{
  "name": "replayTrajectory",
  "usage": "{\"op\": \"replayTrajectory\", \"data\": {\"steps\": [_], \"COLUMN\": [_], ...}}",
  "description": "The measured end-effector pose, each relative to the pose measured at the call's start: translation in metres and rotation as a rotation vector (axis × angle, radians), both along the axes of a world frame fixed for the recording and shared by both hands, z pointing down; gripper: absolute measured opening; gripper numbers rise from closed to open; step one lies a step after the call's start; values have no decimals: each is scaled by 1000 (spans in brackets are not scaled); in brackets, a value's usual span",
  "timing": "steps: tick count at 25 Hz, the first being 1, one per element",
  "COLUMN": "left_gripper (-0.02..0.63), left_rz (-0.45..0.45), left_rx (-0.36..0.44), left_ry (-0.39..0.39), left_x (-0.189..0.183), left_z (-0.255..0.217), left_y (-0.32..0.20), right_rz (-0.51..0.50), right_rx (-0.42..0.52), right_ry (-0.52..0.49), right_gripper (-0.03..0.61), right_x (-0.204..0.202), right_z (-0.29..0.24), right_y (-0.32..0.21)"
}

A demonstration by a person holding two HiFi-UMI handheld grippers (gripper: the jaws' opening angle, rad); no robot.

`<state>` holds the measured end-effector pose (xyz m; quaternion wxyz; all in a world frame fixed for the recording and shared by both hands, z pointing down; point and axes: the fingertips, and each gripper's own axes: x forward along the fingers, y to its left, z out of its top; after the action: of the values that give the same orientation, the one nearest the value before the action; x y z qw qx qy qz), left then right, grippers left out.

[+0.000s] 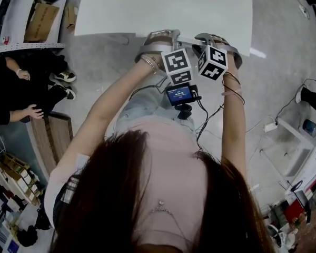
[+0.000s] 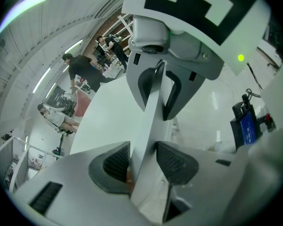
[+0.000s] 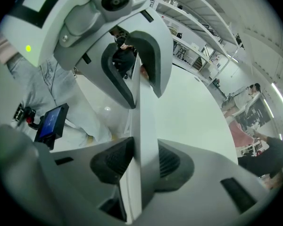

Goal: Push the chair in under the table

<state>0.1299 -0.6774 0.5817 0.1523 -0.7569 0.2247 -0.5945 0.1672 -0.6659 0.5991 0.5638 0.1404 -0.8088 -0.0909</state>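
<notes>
The white table [image 1: 163, 7] fills the top of the head view. A thin white chair back [image 1: 187, 40] stands at its near edge; the rest of the chair is hidden. My left gripper [image 1: 158, 40] grips the rail's left end and my right gripper [image 1: 217, 42] its right end, both pointing steeply down. In the left gripper view the chair back [image 2: 148, 140] runs between the pads of the left gripper [image 2: 144, 161], which press on it, and the right gripper [image 2: 158, 91] clasps it farther along. In the right gripper view the right gripper [image 3: 139, 161] is shut on the chair back [image 3: 144, 140].
A seated person [image 1: 10, 94] and a wooden chair [image 1: 52, 136] are at the left. Cardboard boxes [image 1: 42, 20] lie by shelving at the top left. Cables [image 1: 274, 123] and a white rack [image 1: 305, 152] occupy the floor at the right. A small screen [image 1: 180, 95] hangs below my hands.
</notes>
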Motion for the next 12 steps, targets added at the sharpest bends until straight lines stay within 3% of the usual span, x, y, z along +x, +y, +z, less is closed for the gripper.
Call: {"op": "replayTrajectory", "data": {"steps": [12], "left_gripper": [170], "left_rz": [28], "left_rx": [-23], "left_ry": [7], "left_x": [0], "left_z": [-5], "left_y": [8], "right_rz": [9], "right_rx": [-7], "right_ry": [0], "right_gripper": [132], "right_x": [2], "right_z": [-6], "right_y": [8]}}
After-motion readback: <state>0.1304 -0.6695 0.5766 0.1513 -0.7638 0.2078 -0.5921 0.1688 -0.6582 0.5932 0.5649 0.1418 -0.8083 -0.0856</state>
